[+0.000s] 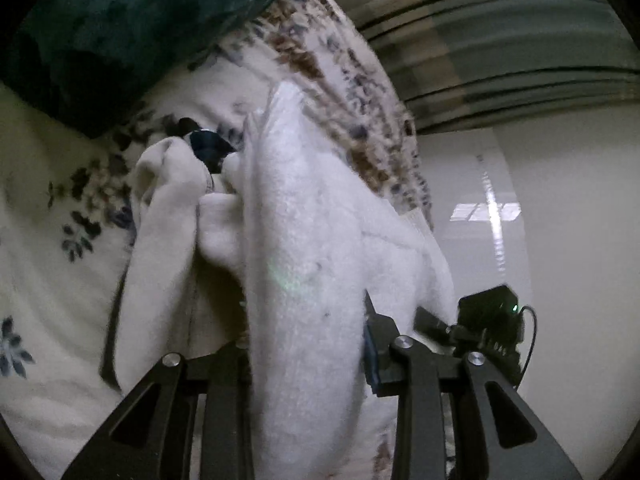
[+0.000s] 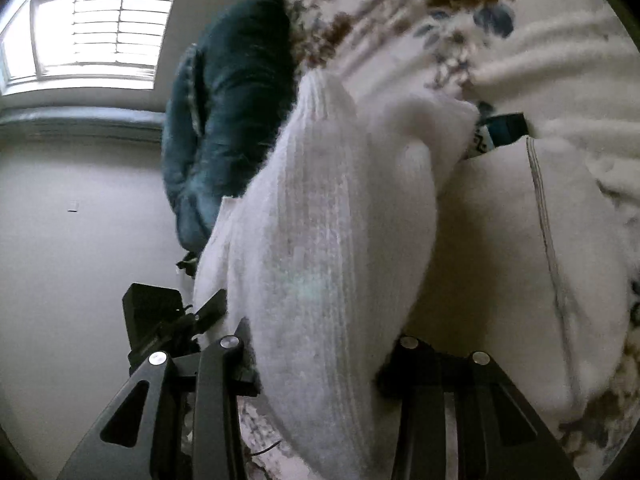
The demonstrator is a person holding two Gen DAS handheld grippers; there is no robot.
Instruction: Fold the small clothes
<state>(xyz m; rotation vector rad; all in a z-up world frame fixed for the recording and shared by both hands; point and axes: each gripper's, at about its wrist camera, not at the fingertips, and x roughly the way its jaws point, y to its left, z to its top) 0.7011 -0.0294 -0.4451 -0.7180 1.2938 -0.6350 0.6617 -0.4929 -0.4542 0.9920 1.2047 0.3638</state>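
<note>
A small white fleece garment [image 1: 296, 248] with a dark neck label [image 1: 208, 146] hangs between both grippers above a floral bedspread [image 1: 52, 208]. My left gripper [image 1: 308, 360] is shut on one edge of it; the cloth covers the fingertips. In the right wrist view the same garment [image 2: 320, 240], ribbed at its edge, fills the middle, with the label [image 2: 500, 132] at the right. My right gripper [image 2: 320, 364] is shut on its other edge, fingertips hidden by cloth. The other gripper shows in each view at the side [image 1: 488, 320] [image 2: 160, 320].
A dark teal plush blanket [image 1: 120, 28] [image 2: 228, 120] lies on the bed. The floral bedspread [image 2: 400, 20] runs behind the garment. A glossy white floor [image 1: 540, 240], a striped curtain [image 1: 500, 48] and a bright window [image 2: 100, 28] lie beyond.
</note>
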